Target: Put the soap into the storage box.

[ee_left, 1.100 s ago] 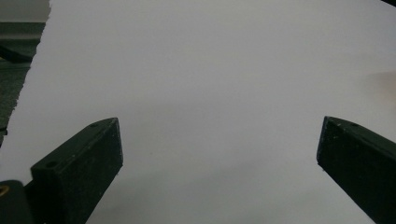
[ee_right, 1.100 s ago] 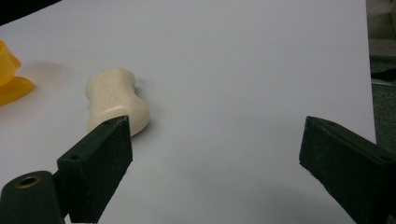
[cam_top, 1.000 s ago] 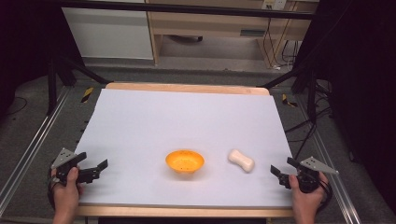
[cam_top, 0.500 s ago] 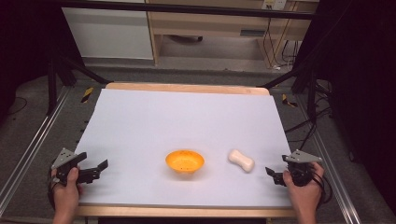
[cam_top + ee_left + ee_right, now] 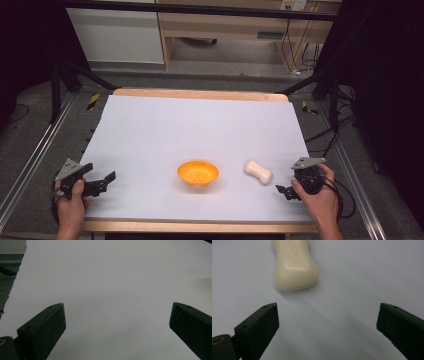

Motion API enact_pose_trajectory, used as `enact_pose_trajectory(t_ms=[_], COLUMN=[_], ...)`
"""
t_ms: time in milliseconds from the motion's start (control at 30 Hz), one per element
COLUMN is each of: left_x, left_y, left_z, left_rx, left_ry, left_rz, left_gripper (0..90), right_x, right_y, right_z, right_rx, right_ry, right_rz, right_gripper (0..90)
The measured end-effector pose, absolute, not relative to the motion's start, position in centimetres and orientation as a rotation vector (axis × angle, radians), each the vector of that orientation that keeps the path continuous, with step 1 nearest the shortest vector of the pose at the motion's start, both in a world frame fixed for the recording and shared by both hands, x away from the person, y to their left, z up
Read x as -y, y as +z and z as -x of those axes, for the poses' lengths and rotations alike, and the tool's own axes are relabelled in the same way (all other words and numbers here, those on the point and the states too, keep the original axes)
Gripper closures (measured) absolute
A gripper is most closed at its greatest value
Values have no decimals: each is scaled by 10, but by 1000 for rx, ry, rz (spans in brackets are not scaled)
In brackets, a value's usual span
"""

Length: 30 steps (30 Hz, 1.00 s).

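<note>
White paper covers the surface (image 5: 200,120) at a dim lab bench, where soap and bowl lie untouched.

Fingers spread wide and empty, the right gripper (image 5: 327,315) points at the near end of a cream soap bar (image 5: 295,263), close but not touching; the left gripper (image 5: 102,181), jaws likewise apart, rests at the surface's near left edge. An empty orange bowl (image 5: 198,172) sits just left of the soap. No grasp has begun; everything apparently remains to do.

White-covered table (image 5: 200,125). Round orange bowl (image 5: 198,172) near front centre; cream waisted soap bar (image 5: 258,171) just right. Left gripper (image 5: 100,181) front-left, right gripper (image 5: 283,191) near soap.
</note>
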<state>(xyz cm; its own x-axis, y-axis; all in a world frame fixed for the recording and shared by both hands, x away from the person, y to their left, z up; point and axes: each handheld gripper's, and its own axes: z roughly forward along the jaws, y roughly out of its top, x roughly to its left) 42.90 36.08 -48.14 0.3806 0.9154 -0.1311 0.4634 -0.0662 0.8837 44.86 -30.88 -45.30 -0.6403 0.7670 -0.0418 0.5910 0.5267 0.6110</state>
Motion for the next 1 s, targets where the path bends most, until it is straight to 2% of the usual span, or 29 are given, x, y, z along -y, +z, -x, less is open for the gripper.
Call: enact_pose_trajectory(t_ms=[567, 667, 1000], left_x=[-361, -361, -361], left_y=[-481, -481, -481], left_z=[-429, -429, -429], left_rx=[-1229, -1231, -1231], left_ry=[593, 591, 589], left_rz=[-1689, -1688, -1689], left_gripper=[1, 1, 1], right_x=[287, 283, 271], right_y=[-450, -450, -444], right_z=[-462, -464, -470], right_rx=[-2575, -2600, -2662], right_ry=[726, 724, 722], right_rz=[-1073, -1066, -1019], right_gripper=[17, 55, 61])
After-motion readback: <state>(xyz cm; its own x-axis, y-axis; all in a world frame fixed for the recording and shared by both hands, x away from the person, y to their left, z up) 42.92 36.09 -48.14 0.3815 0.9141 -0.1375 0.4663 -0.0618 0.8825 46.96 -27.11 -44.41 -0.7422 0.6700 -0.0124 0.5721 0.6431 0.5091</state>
